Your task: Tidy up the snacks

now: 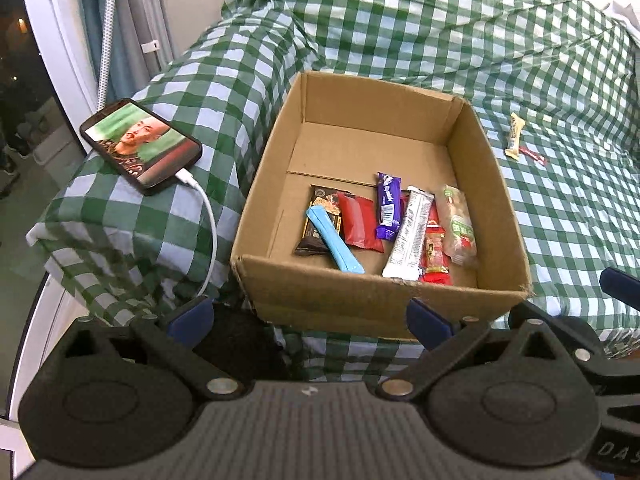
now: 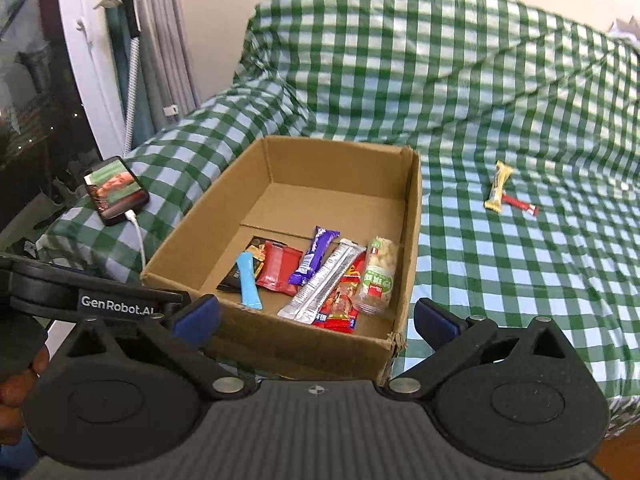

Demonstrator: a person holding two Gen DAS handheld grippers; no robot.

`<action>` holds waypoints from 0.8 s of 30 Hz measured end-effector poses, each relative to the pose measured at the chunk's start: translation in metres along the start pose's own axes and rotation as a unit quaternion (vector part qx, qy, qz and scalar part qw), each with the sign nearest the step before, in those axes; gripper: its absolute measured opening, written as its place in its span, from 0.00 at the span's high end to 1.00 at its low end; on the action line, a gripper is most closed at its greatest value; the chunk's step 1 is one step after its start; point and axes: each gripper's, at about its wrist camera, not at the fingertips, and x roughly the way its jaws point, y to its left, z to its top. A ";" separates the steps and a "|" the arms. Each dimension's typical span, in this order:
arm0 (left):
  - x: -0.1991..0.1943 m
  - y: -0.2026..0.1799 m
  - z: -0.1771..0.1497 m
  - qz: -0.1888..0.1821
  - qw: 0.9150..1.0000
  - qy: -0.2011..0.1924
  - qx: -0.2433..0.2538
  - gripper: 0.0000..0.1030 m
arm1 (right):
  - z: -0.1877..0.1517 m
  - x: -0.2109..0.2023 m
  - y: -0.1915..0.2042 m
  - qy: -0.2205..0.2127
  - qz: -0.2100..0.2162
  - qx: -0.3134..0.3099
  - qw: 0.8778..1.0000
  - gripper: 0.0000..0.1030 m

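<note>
An open cardboard box [image 1: 360, 296] [image 2: 280, 348] sits on the green checked cover. Inside lie several snacks: a light blue stick [image 1: 334, 240] [image 2: 249, 278], a red pouch [image 1: 360, 222] [image 2: 280, 274], a purple bar [image 1: 387, 204] [image 2: 316, 256], a silver bar [image 1: 408, 236] [image 2: 324, 284] and a clear nut pack [image 1: 460, 226] [image 2: 378, 276]. Out on the cover lie a yellow bar [image 1: 514, 136] [image 2: 498, 186] and a red stick [image 1: 534, 156] [image 2: 520, 205]. My left gripper [image 1: 310, 320] is open, in front of the box's near wall, holding nothing. My right gripper [image 2: 316, 318] is open before the box's near right corner, also without anything between its fingers.
A phone [image 1: 140, 146] [image 2: 116, 190] with a lit screen and a white cable [image 1: 208, 216] lies on the cover left of the box. A white door frame [image 1: 52, 40] and curtains stand at the left. A hand [image 2: 16, 392] shows at the lower left of the right wrist view.
</note>
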 end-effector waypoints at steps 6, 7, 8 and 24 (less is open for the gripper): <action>-0.024 -0.001 -0.011 -0.002 1.000 -0.028 -0.001 0.00 | -0.007 -0.024 0.005 -0.028 -0.002 -0.002 1.000 0.01; -0.027 -0.001 -0.013 -0.002 1.000 -0.031 0.000 0.00 | -0.008 -0.027 0.006 -0.032 -0.002 -0.003 0.999 0.01; -0.029 -0.002 -0.014 -0.003 0.999 -0.032 0.000 0.00 | -0.009 -0.030 0.006 -0.035 -0.003 -0.003 0.999 0.01; -0.047 0.002 -0.024 -0.009 0.999 -0.044 -0.006 0.00 | -0.015 -0.049 0.014 -0.053 -0.008 -0.007 0.999 0.01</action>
